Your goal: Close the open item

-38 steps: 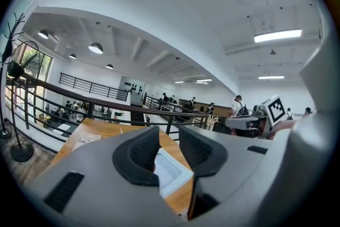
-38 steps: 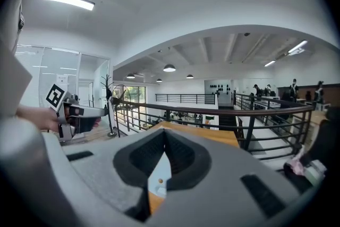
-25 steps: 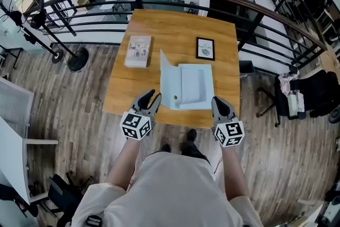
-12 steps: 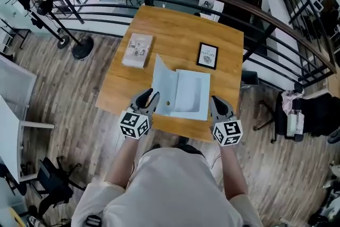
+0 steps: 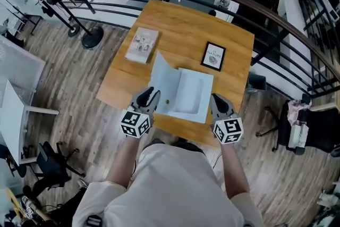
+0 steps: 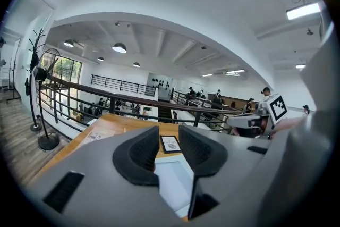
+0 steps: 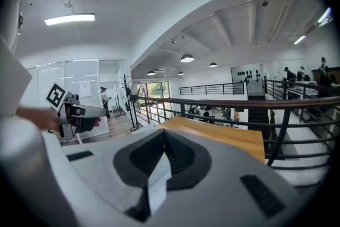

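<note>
Now, head view: a white box (image 5: 188, 95) lies open on a wooden table (image 5: 122, 82), its lid (image 5: 161, 78) standing up along the left side.
Head view, grippers: the left gripper (image 5: 150, 96) is just in front of the lid's near corner. The right gripper (image 5: 217, 99) is just beside the box's right edge. Neither seems to touch it.
Left gripper view: jaws apart, nothing between them; the box lies ahead and below.
Right gripper view: jaws together at the tips. A white sliver shows in the slot beneath, likely the box.
Risk: a push low on the lid would probably slide the box rather than fold it shut.
</note>
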Tool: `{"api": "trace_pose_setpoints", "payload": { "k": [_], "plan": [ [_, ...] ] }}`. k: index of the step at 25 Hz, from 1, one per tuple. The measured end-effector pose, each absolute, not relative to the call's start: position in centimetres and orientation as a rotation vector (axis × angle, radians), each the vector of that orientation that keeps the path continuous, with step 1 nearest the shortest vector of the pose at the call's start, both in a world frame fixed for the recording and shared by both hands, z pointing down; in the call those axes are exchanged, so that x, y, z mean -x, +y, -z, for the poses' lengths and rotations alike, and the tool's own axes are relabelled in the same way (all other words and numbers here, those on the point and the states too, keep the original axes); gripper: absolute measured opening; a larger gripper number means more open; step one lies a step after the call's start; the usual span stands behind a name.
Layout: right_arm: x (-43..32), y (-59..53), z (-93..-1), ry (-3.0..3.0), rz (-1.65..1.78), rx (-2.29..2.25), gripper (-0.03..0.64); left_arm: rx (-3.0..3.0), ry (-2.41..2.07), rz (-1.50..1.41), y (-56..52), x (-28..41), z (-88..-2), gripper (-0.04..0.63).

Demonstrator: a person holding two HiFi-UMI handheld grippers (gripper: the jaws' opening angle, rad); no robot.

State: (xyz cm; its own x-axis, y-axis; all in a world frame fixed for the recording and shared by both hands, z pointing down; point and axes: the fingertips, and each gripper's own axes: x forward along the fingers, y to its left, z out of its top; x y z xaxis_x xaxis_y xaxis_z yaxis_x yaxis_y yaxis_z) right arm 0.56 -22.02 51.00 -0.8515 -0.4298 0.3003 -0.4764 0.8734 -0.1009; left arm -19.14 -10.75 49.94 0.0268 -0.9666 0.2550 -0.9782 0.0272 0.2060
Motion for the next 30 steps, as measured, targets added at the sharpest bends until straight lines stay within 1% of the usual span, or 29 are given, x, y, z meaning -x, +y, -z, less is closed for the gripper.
{"api": "trace_pose_setpoints", "payload": {
  "k": [16,30],
  "plan": [
    [1.8,-23.1,-54.0,-2.757,-0.322,-0.619,0.003,-1.893,-1.995,-0.15,-11.0,21.7,-52.5,0.11],
    [5.3,-22.2,-55.4,-2.681,-0.351,-0.737,0.003,-1.935,-1.799,-0.308,-12.6,26.5,-57.3,0.11]
  ]
}}
